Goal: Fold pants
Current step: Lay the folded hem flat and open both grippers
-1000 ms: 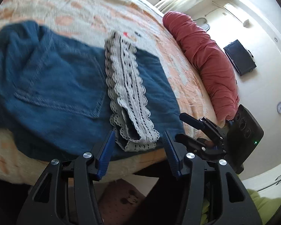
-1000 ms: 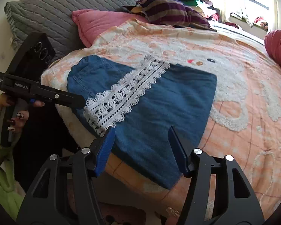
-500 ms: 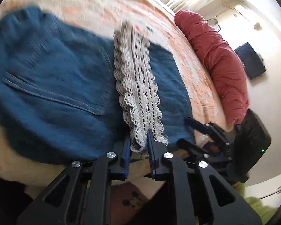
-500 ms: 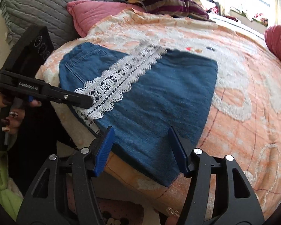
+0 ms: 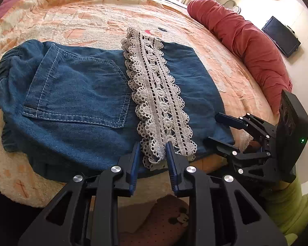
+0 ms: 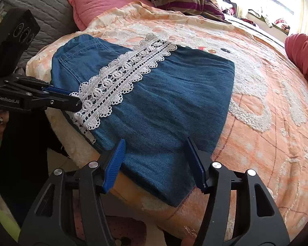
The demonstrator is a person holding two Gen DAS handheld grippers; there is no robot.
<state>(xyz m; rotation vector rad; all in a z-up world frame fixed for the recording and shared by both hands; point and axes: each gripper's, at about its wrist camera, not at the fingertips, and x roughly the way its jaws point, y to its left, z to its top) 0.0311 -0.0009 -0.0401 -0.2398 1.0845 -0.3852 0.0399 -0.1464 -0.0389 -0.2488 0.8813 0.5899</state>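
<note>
Blue denim pants lie folded flat on a bed covered by a peach and cream bedspread, close to the bed's near edge. A white lace trim runs as a band across the denim, from the far side toward the edge.

The left gripper sits at the near end of the lace trim, its blue-padded fingers partly closed with the lace end between them; whether they actually pinch the cloth cannot be told. A stitched back pocket lies to the left of this gripper, and a long red bolster lies far off to its right.

The right gripper is spread wide at the bed edge, one finger on each side of the denim's near hem, holding nothing. Beyond it and to its left are a pink pillow and a grey quilted cushion.
</note>
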